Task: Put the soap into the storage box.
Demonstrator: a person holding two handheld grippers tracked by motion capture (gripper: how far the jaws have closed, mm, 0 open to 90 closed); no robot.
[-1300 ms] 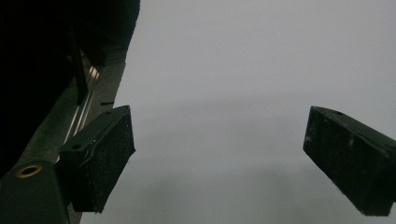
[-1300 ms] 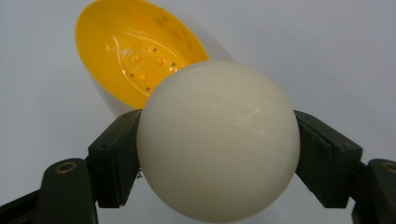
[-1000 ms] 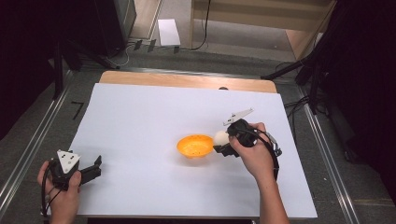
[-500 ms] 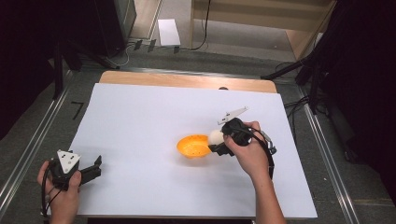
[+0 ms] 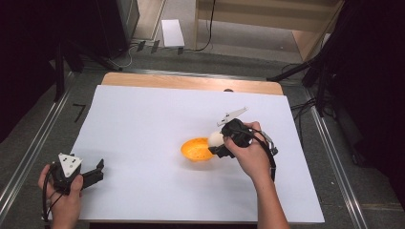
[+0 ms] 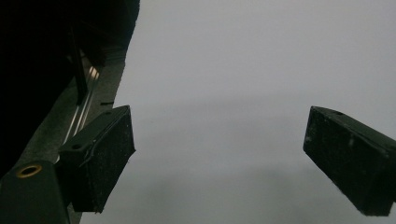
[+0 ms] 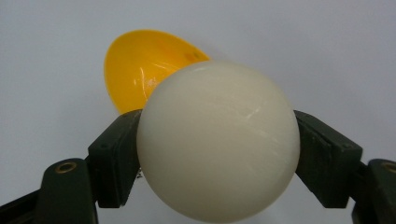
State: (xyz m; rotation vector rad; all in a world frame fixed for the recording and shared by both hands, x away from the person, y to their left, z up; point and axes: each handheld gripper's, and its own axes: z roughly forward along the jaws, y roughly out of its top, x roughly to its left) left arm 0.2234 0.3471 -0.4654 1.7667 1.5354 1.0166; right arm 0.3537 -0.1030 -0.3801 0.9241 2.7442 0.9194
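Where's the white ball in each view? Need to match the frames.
High view: white ball right of centre, at the orange bowl's right rim, in the right gripper.
Right gripper view: ball centre, clamped between both fingers.
Left gripper view: not there; open fingers over white sheet.
Shared landmark: orange bowl, just beyond the ball.

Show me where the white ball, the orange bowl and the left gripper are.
white ball [image 7: 218,140], right gripper view, middle of its front face.
orange bowl [image 5: 196,150], high view, inside of it.
left gripper [image 6: 219,161], left gripper view, midway between its open fingertips.
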